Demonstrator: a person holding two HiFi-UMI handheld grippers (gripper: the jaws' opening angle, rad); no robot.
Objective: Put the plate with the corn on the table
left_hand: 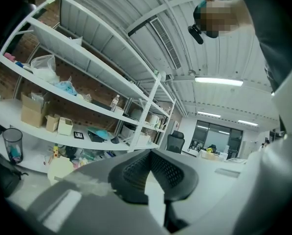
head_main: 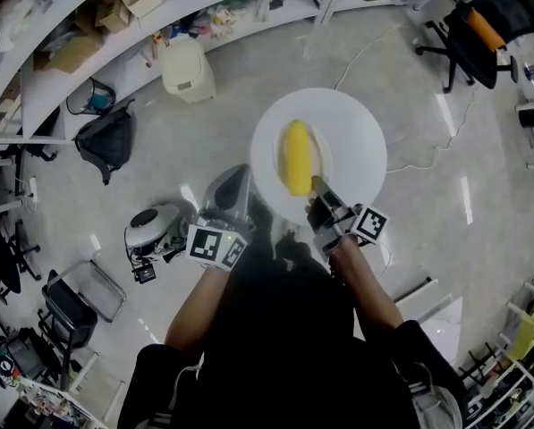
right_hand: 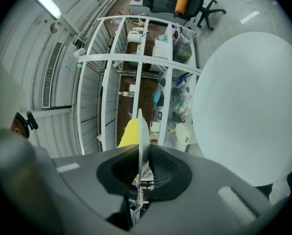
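Observation:
A small white plate (head_main: pixel 323 155) carries a yellow corn cob (head_main: pixel 295 157). My right gripper (head_main: pixel 319 189) is shut on the plate's near rim and holds it over a round white table (head_main: pixel 360 128). In the right gripper view the plate (right_hand: pixel 140 129) stands edge-on between the pads, the corn (right_hand: pixel 128 133) on its left and the table top (right_hand: pixel 248 106) apart on its right. My left gripper (head_main: pixel 239 175) hangs beside the table's left edge, away from the plate. Its pads (left_hand: pixel 136 173) meet with nothing between them.
Shelves (head_main: pixel 159 16) full of boxes run along the far left. On the floor are a beige bin (head_main: pixel 188 70), a black bag (head_main: pixel 105 141) and a round grey device (head_main: pixel 152 229). A black office chair (head_main: pixel 481 25) stands at the top right.

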